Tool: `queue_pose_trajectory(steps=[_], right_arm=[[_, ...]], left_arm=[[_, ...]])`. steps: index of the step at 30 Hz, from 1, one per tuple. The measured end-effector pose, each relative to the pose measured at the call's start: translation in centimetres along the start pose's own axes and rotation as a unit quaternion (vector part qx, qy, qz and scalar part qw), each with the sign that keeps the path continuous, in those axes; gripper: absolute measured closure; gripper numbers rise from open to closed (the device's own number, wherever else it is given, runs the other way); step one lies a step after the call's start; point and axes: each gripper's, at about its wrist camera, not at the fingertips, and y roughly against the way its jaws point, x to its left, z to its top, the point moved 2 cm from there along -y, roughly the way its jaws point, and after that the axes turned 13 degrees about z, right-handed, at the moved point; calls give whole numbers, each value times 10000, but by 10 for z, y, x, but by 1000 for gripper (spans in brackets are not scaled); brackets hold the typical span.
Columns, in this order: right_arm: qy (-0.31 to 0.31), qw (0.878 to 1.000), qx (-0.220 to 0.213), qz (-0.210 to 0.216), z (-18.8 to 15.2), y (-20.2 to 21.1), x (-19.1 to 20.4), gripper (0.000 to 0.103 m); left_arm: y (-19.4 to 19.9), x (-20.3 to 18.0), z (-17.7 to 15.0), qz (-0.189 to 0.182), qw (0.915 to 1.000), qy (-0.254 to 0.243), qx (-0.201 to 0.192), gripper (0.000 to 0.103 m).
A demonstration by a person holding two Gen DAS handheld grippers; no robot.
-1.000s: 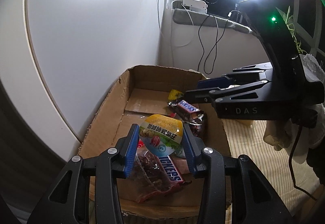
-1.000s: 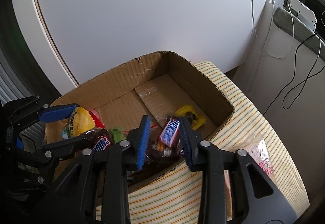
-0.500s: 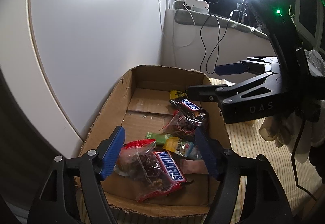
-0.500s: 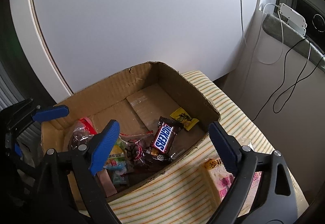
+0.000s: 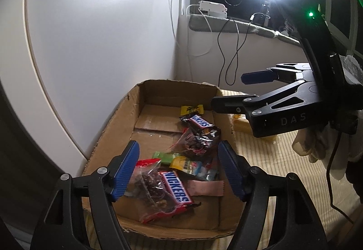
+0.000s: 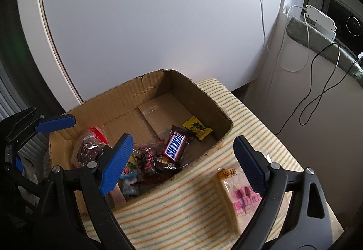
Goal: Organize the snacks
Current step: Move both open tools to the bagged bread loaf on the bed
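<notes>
1. In the cardboard box (image 6: 127,100) on your striped bench (image 6: 181,211), the snacks lie heaped: two Snickers bars (image 5: 175,188), clear nut bags (image 5: 195,143), a yellow candy (image 6: 197,128).
2. Your left gripper (image 5: 178,170) hangs over the near pile, jaws well apart, holding nothing.
3. Your right gripper (image 6: 181,168) gapes wide and empty, above the box edge, with a pink-printed packet (image 6: 240,195) on the bench under its right finger.

both wrist views downward, sharing cardboard box (image 5: 140,100)
</notes>
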Motion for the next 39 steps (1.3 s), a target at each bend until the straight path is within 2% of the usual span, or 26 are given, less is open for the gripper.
queue_pose_trajectory(steps=[8, 19, 24, 31, 39], right_arm=[[-99, 9999, -62, -22, -13, 26, -19, 11], [-782, 9969, -111, 65, -46, 60, -81, 11], [-987, 9950, -19, 152, -60, 60, -101, 11], [-1084, 9937, 139, 252, -72, 55, -119, 11], [-1194, 9916, 270, 406, -78, 47, -139, 11]], left_arm=[[9, -24, 5, -153, 9998, -67, -53, 31], [17, -74, 8, -655, 9978, -137, -19, 31], [16, -105, 8, -925, 9953, -258, 79, 31], [2, -141, 4, -1087, 9926, -422, 325, 31], [-17, -154, 3, -1154, 9911, -291, 602, 31]])
